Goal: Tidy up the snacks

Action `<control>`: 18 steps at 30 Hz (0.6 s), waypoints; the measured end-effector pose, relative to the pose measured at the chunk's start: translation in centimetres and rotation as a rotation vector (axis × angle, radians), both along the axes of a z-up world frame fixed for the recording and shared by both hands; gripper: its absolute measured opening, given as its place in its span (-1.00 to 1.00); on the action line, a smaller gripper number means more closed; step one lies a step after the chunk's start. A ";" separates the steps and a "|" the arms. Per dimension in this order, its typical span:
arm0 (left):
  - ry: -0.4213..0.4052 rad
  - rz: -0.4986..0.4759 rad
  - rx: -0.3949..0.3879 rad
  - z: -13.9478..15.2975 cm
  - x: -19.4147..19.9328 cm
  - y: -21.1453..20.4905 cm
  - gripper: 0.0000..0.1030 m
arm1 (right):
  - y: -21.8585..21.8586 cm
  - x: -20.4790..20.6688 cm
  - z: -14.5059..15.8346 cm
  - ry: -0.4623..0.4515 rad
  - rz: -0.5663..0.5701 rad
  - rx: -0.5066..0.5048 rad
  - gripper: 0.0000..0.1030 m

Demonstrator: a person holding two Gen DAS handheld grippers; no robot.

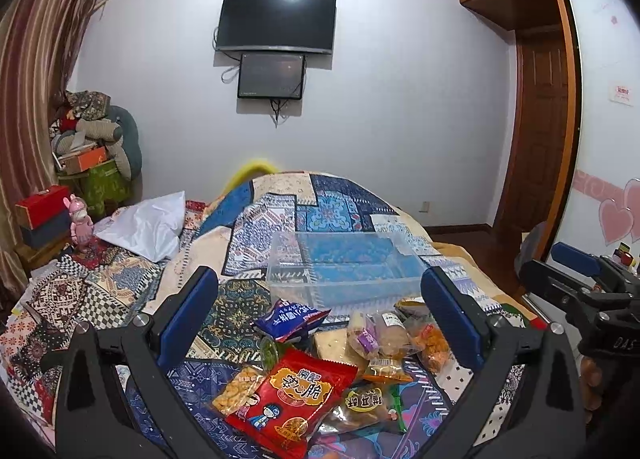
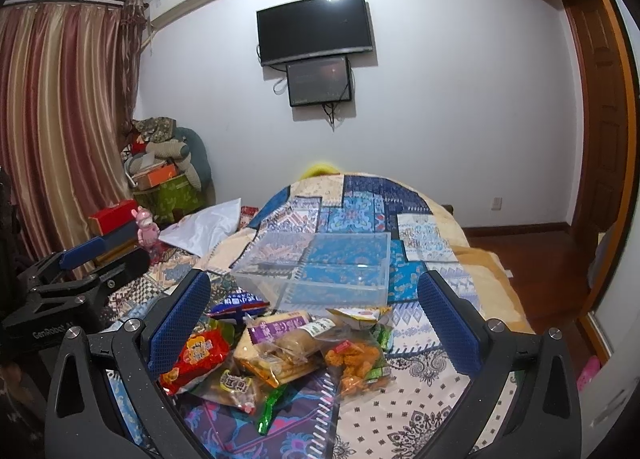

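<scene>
A pile of snack packets lies on the patterned bedspread. It holds a red packet (image 1: 296, 399), a blue packet (image 1: 290, 319), a brown packet (image 1: 362, 403) and clear bags of orange snacks (image 1: 428, 339). The pile also shows in the right wrist view, with the red packet (image 2: 196, 355) and the orange snacks (image 2: 356, 363). A clear plastic bin (image 1: 340, 263) stands just beyond the pile, empty; it shows again in the right wrist view (image 2: 320, 267). My left gripper (image 1: 320, 315) is open above the pile. My right gripper (image 2: 316, 319) is open above the pile too.
The bedspread (image 1: 120, 291) covers the bed. A white pillow (image 1: 148, 227) lies at the left. Boxes and a pink figure (image 1: 82, 223) stand on a side table. The floor and a wooden door (image 2: 600, 139) are at the right.
</scene>
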State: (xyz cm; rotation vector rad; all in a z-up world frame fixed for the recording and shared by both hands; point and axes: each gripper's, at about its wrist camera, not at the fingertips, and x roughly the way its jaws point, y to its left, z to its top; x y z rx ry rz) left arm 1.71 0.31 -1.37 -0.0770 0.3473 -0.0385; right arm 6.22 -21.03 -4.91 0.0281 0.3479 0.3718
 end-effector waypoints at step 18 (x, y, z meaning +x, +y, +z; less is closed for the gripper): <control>0.290 -0.031 -0.007 -5.7 7.6 3.8 0.50 | -1.8 6.7 -5.4 0.266 -0.002 -0.034 0.75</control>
